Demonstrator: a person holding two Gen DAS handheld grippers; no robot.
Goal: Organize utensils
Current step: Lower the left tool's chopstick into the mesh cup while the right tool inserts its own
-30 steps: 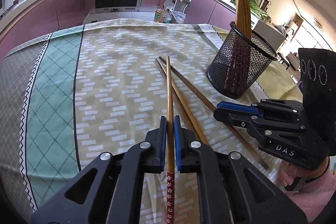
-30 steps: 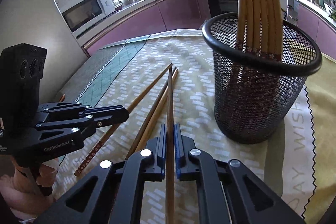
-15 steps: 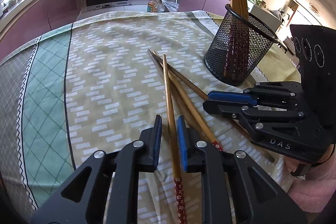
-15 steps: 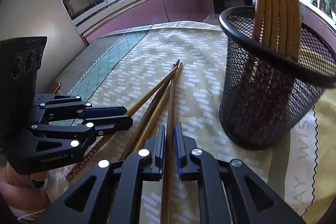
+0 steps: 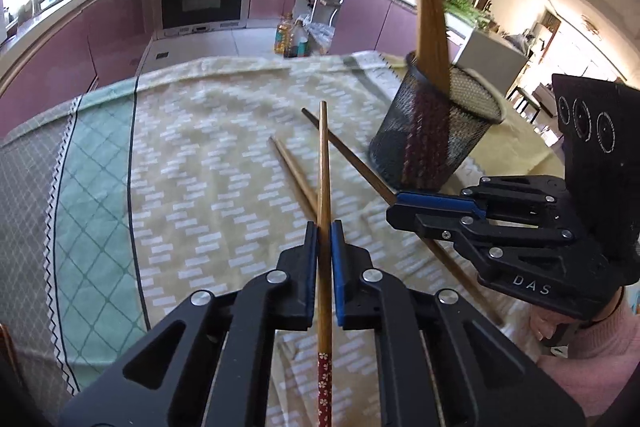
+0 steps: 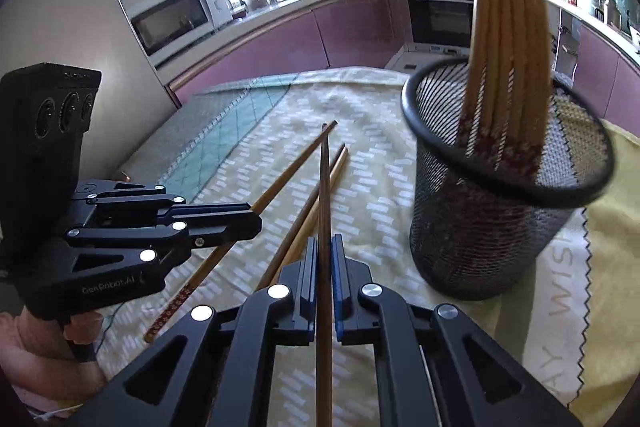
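In the left wrist view, the left gripper (image 5: pixel 324 239) fills the bottom centre of the frame, its blue-lined jaws clamped on a wooden chopstick (image 5: pixel 324 187) whose red floral end (image 5: pixel 324 383) trails toward the bottom edge while its tip points up the frame. Beneath it, two more chopsticks (image 5: pixel 294 171) lie crossed on the patterned tablecloth (image 5: pixel 200 155). At right of centre stands a black mesh holder (image 5: pixel 432 143), tilted in the fisheye, with a bundle of chopsticks (image 5: pixel 430 23) upright inside. The right gripper (image 5: pixel 400 211) reaches in from the lower right edge.

In the right wrist view, the right gripper (image 6: pixel 325 251) sits at bottom centre, its jaws pressed together on a second, darker chopstick (image 6: pixel 325 195) pointing up the frame. The loose chopsticks (image 6: pixel 304 223) lie just left of it on the tablecloth (image 6: pixel 380 195). The mesh holder (image 6: pixel 492 211) occupies the right half. The left gripper (image 6: pixel 252 223) enters from the left edge, its own chopstick's (image 6: pixel 294 169) tip reaching toward centre.
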